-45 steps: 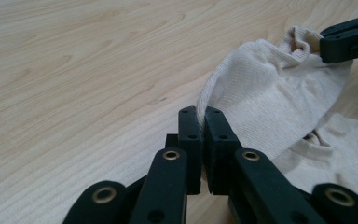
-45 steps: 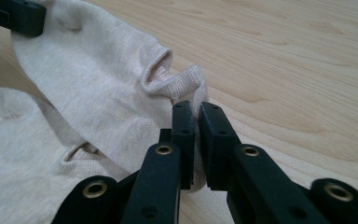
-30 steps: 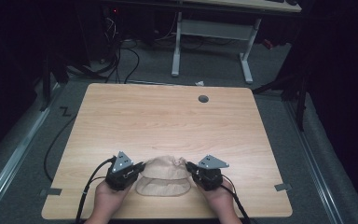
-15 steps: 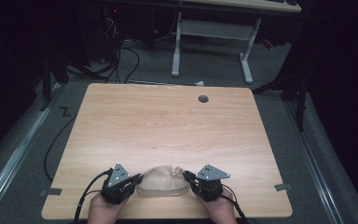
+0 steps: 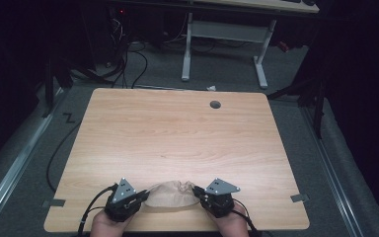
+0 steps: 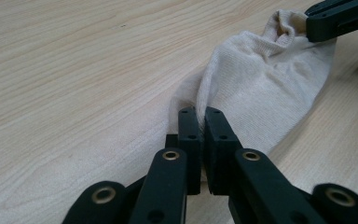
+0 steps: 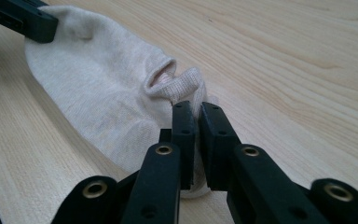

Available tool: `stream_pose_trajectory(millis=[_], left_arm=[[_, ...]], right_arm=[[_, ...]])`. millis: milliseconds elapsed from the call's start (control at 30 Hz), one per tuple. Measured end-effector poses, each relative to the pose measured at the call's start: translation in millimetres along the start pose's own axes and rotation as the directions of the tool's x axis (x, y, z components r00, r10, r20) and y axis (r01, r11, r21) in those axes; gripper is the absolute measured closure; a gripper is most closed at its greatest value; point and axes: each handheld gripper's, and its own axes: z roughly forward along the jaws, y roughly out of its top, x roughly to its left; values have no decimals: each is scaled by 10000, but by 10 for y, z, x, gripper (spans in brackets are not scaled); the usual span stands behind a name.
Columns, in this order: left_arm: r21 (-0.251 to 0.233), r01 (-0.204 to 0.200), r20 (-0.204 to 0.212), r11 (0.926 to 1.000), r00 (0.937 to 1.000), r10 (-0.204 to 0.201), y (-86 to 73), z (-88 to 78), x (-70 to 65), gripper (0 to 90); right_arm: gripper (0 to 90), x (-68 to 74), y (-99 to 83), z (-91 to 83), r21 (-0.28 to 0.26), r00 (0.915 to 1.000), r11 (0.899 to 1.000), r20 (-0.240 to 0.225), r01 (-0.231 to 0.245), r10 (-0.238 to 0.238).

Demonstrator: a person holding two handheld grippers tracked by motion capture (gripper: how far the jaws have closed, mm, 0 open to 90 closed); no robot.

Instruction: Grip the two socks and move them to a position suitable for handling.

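A beige sock [image 5: 170,196] lies stretched between my two grippers near the table's front edge. My left gripper [image 5: 142,197] is shut on the sock's left end; in the left gripper view the sock [image 6: 265,88] runs away from the pinched jaws [image 6: 201,114] toward the other gripper at the top right. My right gripper [image 5: 198,195] is shut on the sock's cuff end; in the right gripper view the folded cuff [image 7: 175,81] sits just beyond the closed jaws [image 7: 192,109]. Most of the sock rests on the wood.
The wooden table [image 5: 177,138] has a round cable hole [image 5: 215,104] near its far edge. A white desk frame [image 5: 224,47] and cables [image 5: 128,54] stand on the floor beyond. The front edge runs just under my hands.
Both grippers have drawn the sock toward the table's front edge and slightly down. The sock looks a little more gathered between them.
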Motion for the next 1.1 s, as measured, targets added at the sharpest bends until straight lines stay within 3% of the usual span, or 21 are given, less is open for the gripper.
stream_pose_trajectory(millis=[333,500,633,700,733,800,833,1033,1067,1100], left_arm=[[270,-220,-35,9994,9997,221,6,93,-24,857],[163,-162,-128,9997,9998,164,-2,74,-11,857],[197,-470,-338,9987,9983,476,-2,50,-22,856],[294,-354,-379,9989,9986,365,-28,72,-4,850],[107,142,-307,9998,9994,-139,-50,97,-20,844],[159,223,-331,9996,9992,-217,-70,115,11,825],[433,-90,-319,9990,9994,104,-71,105,48,806],[331,-201,-320,9993,9993,211,-26,111,27,651],[119,316,-102,9994,9995,-315,-8,142,-38,632],[119,316,-102,9994,9995,-315,-8,142,-38,600]], right_arm=[[850,-49,-33,-3,119,9999,9999,159,-53,51],[847,-41,-33,16,156,9999,9999,125,-17,15],[846,-45,-51,65,335,10000,9994,35,-40,39],[845,-49,-61,90,438,10000,9990,15,-45,44],[843,-50,-63,95,492,10000,9988,9,-54,54],[835,-57,-68,110,534,10000,9985,42,-79,76],[828,-65,-71,119,532,9999,9985,29,-111,109],[813,-85,-80,151,566,9998,9982,-19,-191,193],[811,-86,-81,155,564,9998,9982,-28,-209,211],[811,-86,-81,155,564,9998,9982,-28,-209,211]])
